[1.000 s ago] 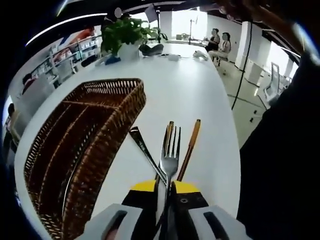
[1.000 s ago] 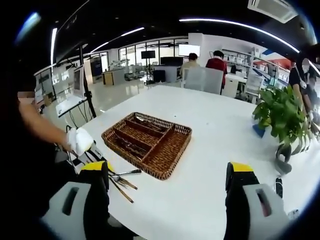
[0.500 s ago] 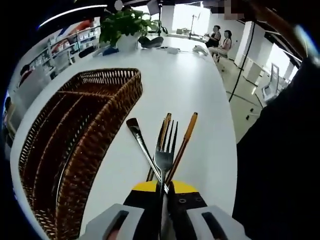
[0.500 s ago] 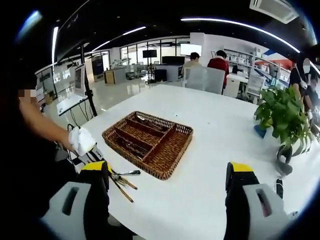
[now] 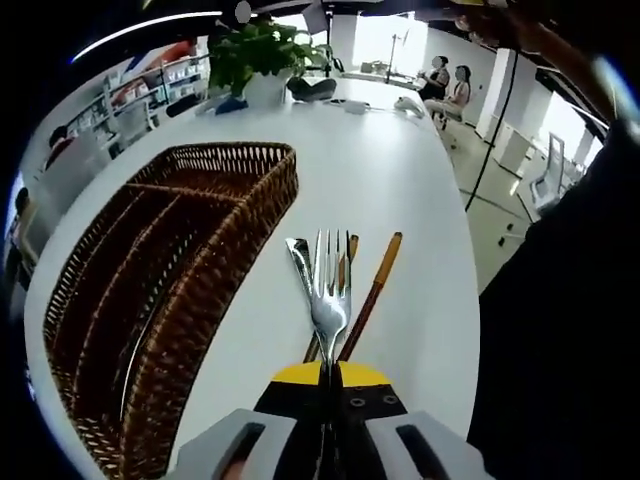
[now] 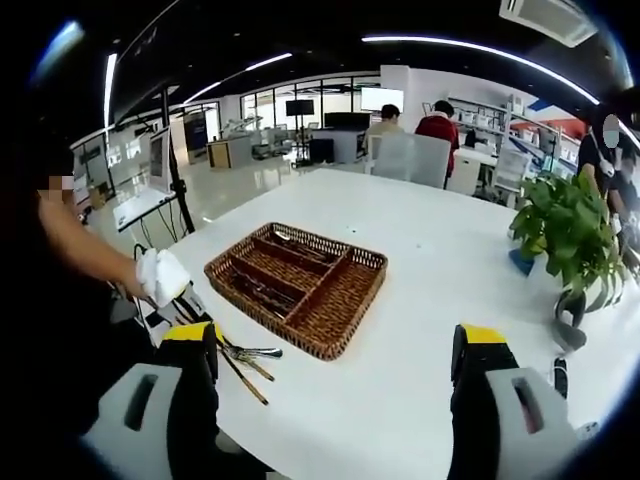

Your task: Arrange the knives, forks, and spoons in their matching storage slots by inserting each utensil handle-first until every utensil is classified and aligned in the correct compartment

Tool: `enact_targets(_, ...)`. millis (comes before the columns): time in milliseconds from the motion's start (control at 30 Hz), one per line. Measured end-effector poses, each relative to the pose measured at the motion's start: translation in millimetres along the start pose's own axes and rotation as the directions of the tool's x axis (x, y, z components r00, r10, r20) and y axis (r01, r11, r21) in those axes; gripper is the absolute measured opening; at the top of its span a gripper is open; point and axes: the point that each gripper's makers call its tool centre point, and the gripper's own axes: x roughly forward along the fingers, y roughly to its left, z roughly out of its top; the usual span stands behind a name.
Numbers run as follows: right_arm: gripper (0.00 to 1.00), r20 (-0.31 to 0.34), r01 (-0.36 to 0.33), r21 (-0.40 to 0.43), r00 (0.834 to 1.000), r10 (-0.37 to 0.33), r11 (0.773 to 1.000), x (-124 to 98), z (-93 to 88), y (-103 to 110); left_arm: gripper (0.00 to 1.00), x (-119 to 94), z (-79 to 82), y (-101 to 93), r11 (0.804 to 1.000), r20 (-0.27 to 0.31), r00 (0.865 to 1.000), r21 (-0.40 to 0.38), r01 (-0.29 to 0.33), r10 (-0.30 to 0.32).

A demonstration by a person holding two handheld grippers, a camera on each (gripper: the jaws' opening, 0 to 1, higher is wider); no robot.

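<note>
We see our right tool with its two jaws wide apart over the white desk. A brown basket sits ahead, with what may be utensils inside. Just beside it, near our left jaw, lie chopsticks and a fork. A green plant stands well apart.

No readable text or labels.

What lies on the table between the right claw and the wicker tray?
In the right gripper view, bare white table separates the open right claw from the wicker tray; loose utensils lie off to one side.
</note>
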Motion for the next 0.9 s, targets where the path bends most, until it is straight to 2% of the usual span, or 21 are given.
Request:
enact_targets(233,0.99,0.0,-0.001,0.004,1.0,0.001,1.0,-0.2,-1.7,0.4,0.01,-4.2,4.7,1.5,1.0,0.006,1.0,0.019,0.004,-0.004)
enact_targets(467,0.99,0.003,-0.002,0.004,1.0,0.002,1.0,-0.2,-0.9,0.8,0.0,-9.9,9.9,1.1,0.999,-0.011,1.0,0.047,0.025,-0.025)
enact_targets(900,0.99,0.01,-0.003,0.0,1.0,0.003,1.0,-0.8,0.6,1.1,0.0,-34.5,29.2,2.4,0.993,-0.045,0.996,0.088,0.075,-0.071)
